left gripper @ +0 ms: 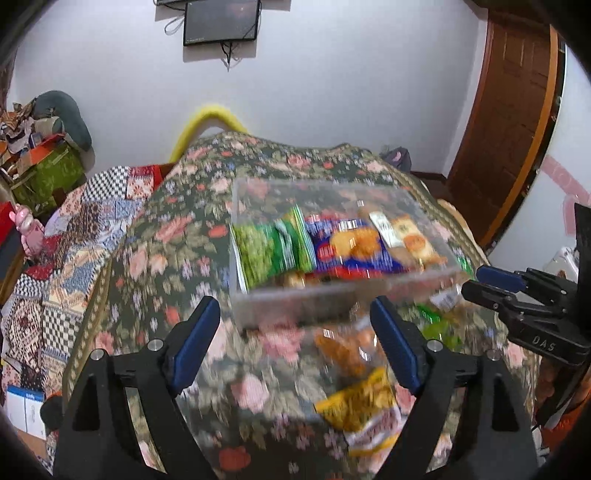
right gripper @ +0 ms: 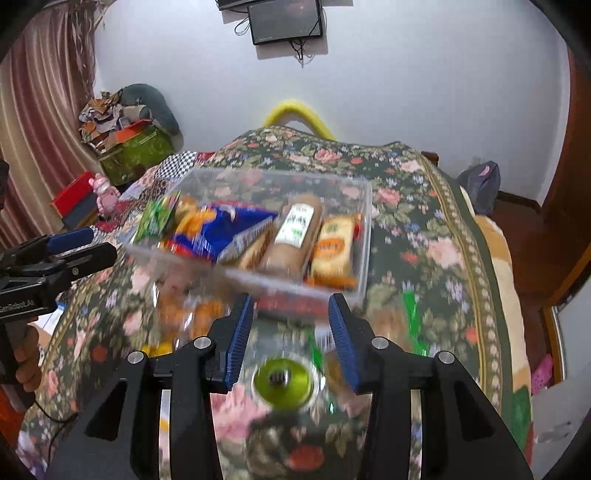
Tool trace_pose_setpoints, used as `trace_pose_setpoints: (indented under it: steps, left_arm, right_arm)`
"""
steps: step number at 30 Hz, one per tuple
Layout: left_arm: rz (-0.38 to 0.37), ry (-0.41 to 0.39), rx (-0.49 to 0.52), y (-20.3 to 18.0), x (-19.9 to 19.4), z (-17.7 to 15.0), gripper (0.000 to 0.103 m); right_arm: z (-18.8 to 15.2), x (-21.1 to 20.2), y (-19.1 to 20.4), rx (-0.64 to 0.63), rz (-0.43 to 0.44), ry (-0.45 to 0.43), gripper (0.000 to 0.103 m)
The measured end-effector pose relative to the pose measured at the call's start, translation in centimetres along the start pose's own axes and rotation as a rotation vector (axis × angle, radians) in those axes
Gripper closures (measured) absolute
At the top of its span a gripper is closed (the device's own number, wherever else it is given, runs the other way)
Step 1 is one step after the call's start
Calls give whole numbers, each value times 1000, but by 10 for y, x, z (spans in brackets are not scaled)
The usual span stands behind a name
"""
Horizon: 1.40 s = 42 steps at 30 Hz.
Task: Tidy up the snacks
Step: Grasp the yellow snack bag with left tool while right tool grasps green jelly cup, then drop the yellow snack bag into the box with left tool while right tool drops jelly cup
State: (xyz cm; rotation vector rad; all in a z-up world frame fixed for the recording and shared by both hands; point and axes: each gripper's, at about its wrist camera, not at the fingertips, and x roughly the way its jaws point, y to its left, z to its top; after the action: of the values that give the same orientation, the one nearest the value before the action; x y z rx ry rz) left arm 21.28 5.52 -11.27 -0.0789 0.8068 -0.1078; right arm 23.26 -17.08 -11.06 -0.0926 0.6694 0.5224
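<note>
A clear box (left gripper: 343, 258) sits on a bed covered with a floral blanket (left gripper: 177, 236). It holds snack packs side by side: a green pack (left gripper: 266, 251) at the left end, a blue pack (left gripper: 354, 247) in the middle, and a beige pack (right gripper: 332, 251) at the right end (with a brown roll (right gripper: 295, 236) lying beside it in the right wrist view).

The left gripper (left gripper: 295, 343) hovers over the blanket just in front of the box, its jaws spread wide with nothing between the pads. Near its right finger lie a clear bag (left gripper: 347, 350) of orange snacks and, closer to the camera, a yellow pack (left gripper: 365, 410), both loose on the blanket.

The right gripper (right gripper: 291, 339) stands a narrow way apart, pads touching nothing. Below it on the blanket lies a green round thing (right gripper: 284, 380), too blurred to identify. A green wrapper (right gripper: 413, 321) lies to the right of it, outside the box.

A dark screen (left gripper: 221, 22) hangs on the white wall behind.
</note>
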Motion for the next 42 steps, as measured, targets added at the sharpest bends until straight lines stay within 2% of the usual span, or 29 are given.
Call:
trace_pose_setpoints:
  steps: [10, 14, 20, 22, 28, 31, 33, 35, 42]
  left_arm:
    - [-52, 121, 1, -18, 20, -52, 19]
    - [-88, 152, -5, -26, 30, -63, 19]
    - [-146, 202, -35, -34, 49, -74, 19]
    - [-140, 222, -34, -36, 57, -79, 19]
    - [-82, 179, 36, -49, 59, -89, 19]
    - [-64, 162, 53, -52, 57, -93, 27]
    - [-56, 157, 62, -52, 54, -94, 41]
    - [-59, 159, 61, -52, 51, -95, 49]
    - [-93, 139, 22, -39, 34, -86, 51]
  right_arm:
    - [-37, 14, -2, 28, 44, 92, 64]
    - [-43, 25, -2, 37, 59, 116, 64]
    - [-50, 35, 1, 33, 54, 134, 59]
    - [-52, 38, 1, 40, 54, 142, 59]
    - [-54, 40, 4, 48, 62, 141, 59]
    - [-54, 40, 6, 41, 70, 137, 59]
    - [-55, 38, 9, 36, 77, 134, 59]
    - [-55, 37, 9, 32, 79, 132, 60]
    - [-51, 26, 12, 32, 94, 110, 60]
